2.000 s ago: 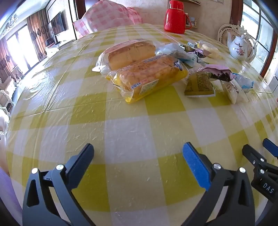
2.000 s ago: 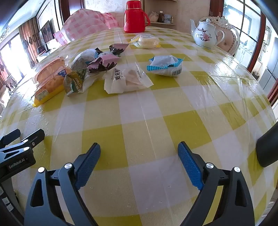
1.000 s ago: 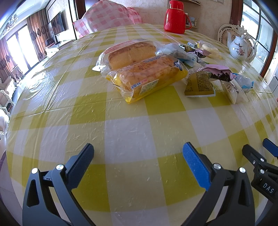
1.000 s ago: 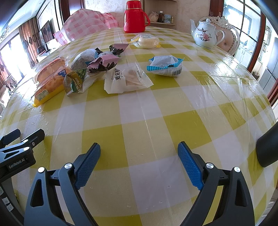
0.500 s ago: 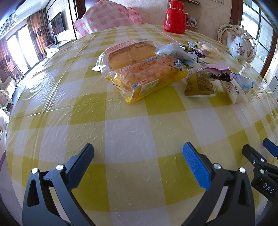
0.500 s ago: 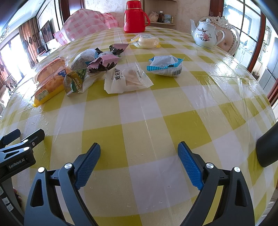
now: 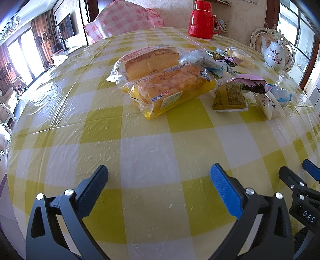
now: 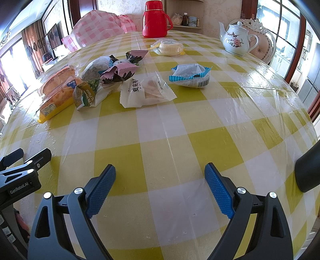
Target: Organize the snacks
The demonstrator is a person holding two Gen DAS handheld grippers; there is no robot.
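Note:
Packaged snacks lie on a yellow-checked table (image 7: 160,152). Two bread loaves in clear bags, one yellow-edged (image 7: 170,88) and one behind it (image 7: 150,60), sit ahead of my left gripper (image 7: 159,180), which is open and empty near the front edge. In the right wrist view a white pastry packet (image 8: 144,92), a blue-edged packet (image 8: 190,77), a green packet (image 8: 86,94), pink wrappers (image 8: 118,73) and a round cake in clear wrap (image 8: 170,47) lie ahead of my right gripper (image 8: 160,182), also open and empty.
A red thermos (image 8: 155,19) and a white floral teapot (image 8: 237,39) stand at the far side of the table. A pink checked cover (image 7: 124,20) lies at the far left. The left gripper's body shows at the right wrist view's left edge (image 8: 18,174).

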